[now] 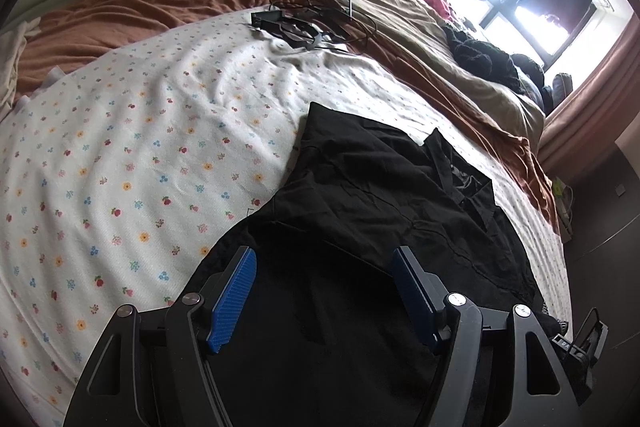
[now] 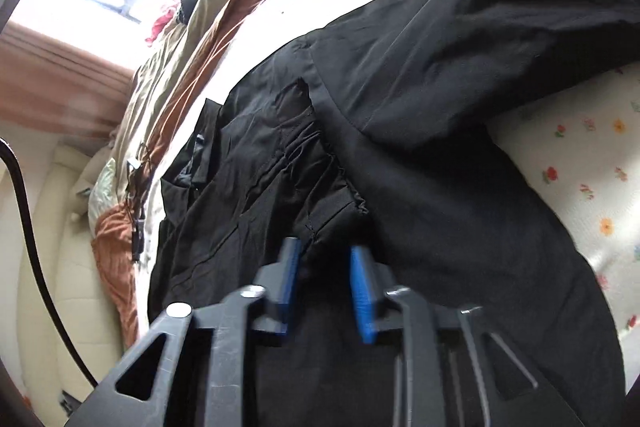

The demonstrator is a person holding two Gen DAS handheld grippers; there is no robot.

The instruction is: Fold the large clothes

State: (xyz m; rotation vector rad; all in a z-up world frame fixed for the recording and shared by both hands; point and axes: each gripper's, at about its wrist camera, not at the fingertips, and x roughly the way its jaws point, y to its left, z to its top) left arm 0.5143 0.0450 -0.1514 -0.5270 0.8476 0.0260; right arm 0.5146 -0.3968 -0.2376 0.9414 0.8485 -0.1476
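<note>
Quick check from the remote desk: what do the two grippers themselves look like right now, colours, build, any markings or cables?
Both match: the left gripper and right gripper have black plastic linkage arms with triangular cutouts, silver pivot bolts and ribbed blue finger pads. No markings are readable on either. A black cable curves past at the right view's edge.

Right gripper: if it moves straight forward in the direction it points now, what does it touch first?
Most likely the black garment. The right gripper has its fingers apart, pointing at the gathered black fabric directly ahead. Nothing else lies between, though exact depth is unclear.
</note>
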